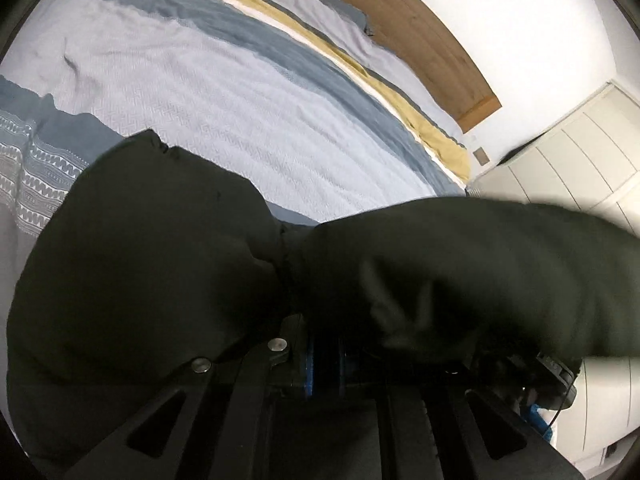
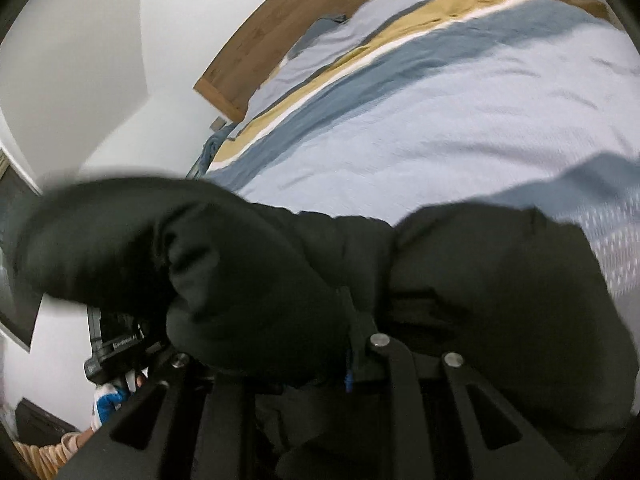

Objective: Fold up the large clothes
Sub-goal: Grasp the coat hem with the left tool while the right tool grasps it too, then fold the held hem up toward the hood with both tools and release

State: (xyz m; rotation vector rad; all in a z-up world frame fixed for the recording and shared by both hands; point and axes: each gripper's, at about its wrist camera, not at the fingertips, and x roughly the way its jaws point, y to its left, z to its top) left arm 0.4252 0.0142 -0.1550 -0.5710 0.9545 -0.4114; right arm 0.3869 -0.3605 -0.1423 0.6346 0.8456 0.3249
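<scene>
Both hand-held grippers, left [image 1: 320,320] and right [image 2: 352,320], clamp the black garment [image 1: 140,260] above the bedspread [image 1: 220,120].

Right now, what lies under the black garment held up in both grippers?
Beyond the black garment the striped bedspread shows, with the wooden headboard behind. The bed directly beneath is covered by the cloth, as are both grippers' fingertips.

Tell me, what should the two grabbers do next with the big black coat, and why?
Probably carry it out over the bed and lower it flat. Both the left gripper and right gripper are shut on the black coat, which hangs bunched between them above the bedspread.
</scene>
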